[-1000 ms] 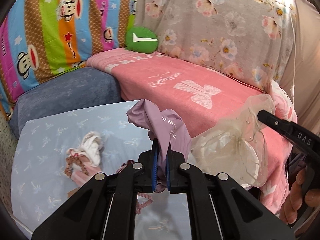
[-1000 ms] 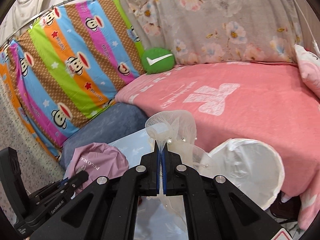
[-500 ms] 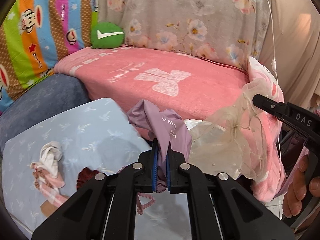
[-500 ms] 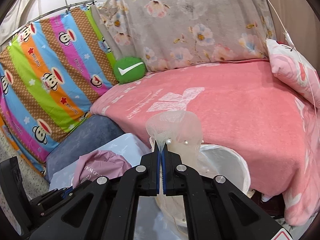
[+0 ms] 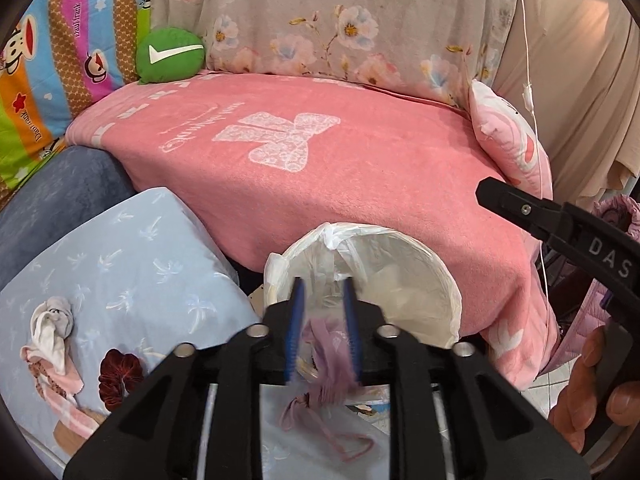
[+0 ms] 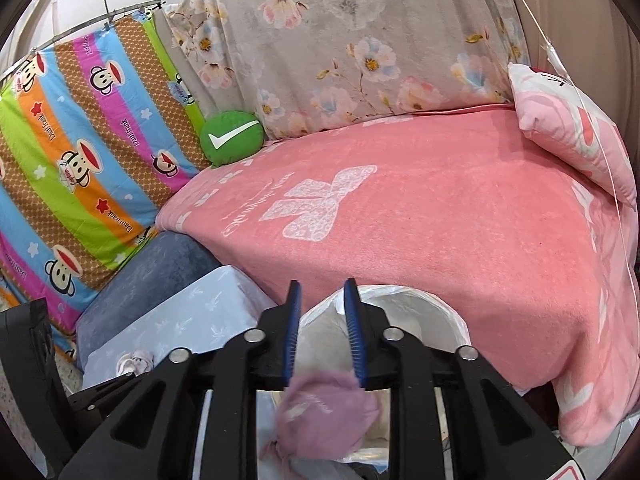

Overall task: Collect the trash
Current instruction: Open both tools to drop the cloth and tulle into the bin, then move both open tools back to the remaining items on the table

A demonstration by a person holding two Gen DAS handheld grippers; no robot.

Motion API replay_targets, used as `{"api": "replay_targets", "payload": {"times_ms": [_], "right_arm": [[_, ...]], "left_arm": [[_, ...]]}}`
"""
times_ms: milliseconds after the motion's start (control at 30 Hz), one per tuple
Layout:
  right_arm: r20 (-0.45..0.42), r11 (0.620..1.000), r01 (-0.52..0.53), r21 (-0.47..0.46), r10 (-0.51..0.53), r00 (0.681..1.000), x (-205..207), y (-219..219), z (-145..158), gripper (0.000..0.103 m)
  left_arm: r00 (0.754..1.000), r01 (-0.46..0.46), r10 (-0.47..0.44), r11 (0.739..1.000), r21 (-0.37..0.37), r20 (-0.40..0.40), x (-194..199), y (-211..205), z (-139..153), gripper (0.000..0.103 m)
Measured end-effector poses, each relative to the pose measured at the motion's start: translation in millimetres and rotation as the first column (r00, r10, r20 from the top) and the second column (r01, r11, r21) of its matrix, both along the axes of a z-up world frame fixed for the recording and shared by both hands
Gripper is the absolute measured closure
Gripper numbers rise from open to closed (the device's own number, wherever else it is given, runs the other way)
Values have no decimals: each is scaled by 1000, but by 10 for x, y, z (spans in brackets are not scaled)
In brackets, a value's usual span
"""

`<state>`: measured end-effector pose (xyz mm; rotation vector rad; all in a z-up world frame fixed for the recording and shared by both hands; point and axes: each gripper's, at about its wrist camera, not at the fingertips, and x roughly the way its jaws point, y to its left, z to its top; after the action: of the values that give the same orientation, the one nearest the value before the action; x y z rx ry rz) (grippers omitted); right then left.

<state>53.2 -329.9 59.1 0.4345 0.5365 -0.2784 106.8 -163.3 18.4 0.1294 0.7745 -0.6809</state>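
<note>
Both views are bright and evenly lit, with soft shadows. Fisheye bending darkens the corners. The lilac cloth nearby is motion-blurred.

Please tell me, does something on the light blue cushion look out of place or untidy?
Yes. A crumpled white and pink cloth and a dark red scrunchie lie loose on the light blue cushion, beside the lined bin.

**Colours and patterns**

Salmon-pink blanket with a white lace-like bow print, mid-frame. Grey drape scattered with pale pink and blue flowers, at top. Striped sheet in orange, blue, magenta and green with cartoon monkey faces, at left. Round green cushion bearing a white tick. Pale blue cover with white sprigs, lower left. White bin liner. Lilac pouch, blurred.
</note>
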Motion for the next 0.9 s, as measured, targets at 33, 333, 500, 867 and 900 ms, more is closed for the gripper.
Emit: {"api": "replay_targets", "payload": {"times_ms": [33, 333, 500, 867, 900], "right_arm": [[0, 1000, -2, -1, 2, 1000, -1, 3, 1, 76], [-21, 1000, -28, -4, 28, 999, -5, 124, -68, 71], [-43, 999, -53, 7, 53, 998, -11, 247, -162, 67], [-76, 991, -136, -3, 136, 988, 30, 686, -244, 64], [-78, 989, -146, -3, 145, 986, 36, 734, -250, 64]], "left_arm": [[1000, -8, 8, 1000, -3, 2, 2, 7, 1, 60], [997, -73, 73, 997, -14, 10, 42, 173, -6, 48], [994, -110, 110, 994, -17, -6, 37, 321, -44, 48], [978, -208, 208, 978, -15, -27, 23, 762, -105, 47], [975, -220, 219, 975, -15, -29, 20, 813, -114, 46]]}}
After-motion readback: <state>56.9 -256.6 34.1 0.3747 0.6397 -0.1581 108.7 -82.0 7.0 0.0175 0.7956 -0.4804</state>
